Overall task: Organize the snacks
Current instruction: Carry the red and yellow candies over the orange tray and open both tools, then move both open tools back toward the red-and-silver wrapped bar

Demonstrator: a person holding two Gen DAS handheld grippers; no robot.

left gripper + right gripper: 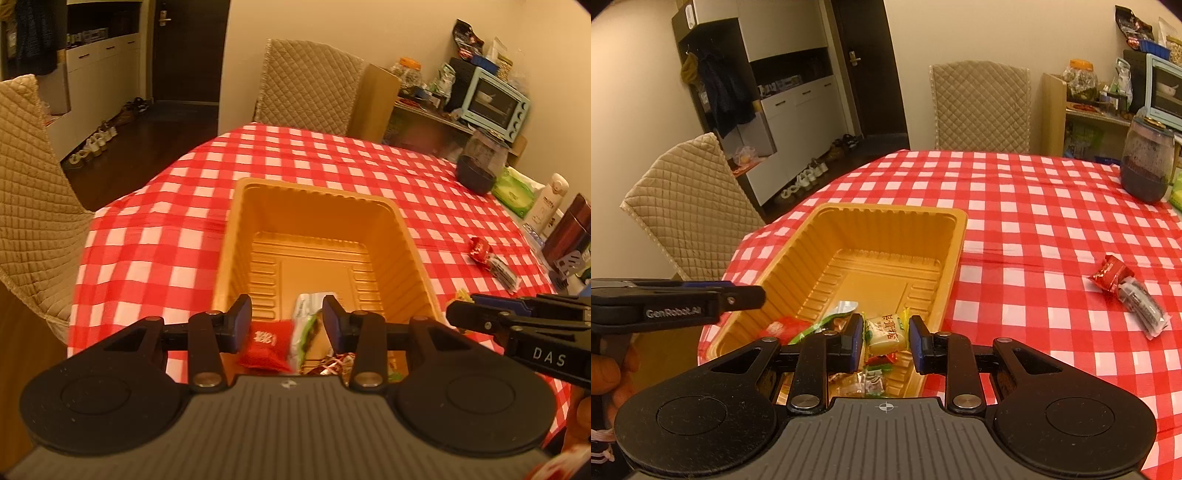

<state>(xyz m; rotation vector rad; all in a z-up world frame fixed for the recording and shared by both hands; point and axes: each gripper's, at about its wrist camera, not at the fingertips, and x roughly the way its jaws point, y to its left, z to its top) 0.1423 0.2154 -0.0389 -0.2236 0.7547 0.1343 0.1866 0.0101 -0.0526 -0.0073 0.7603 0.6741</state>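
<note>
An orange plastic tray (314, 206) (879, 221) sits on the red-checked table. Its near end holds several snacks: a red packet (264, 349) (786, 326), a green-white packet (306, 325) (834, 314) and small wrapped candies (875, 380). My left gripper (288, 323) is open and empty above the tray's near end. My right gripper (882, 341) is open above the tray, with a yellow-white candy (884, 332) between its fingers, not clamped. A red snack (480, 249) (1110, 275) and a grey-white packet (504, 271) (1143, 306) lie on the cloth to the right.
A dark jar (480, 162) (1147, 162) stands at the far right of the table, with a green pack (515, 192), a white bottle (550, 201) and a brown box (570, 229) beside it. Quilted chairs (310, 85) (690, 206) stand around the table.
</note>
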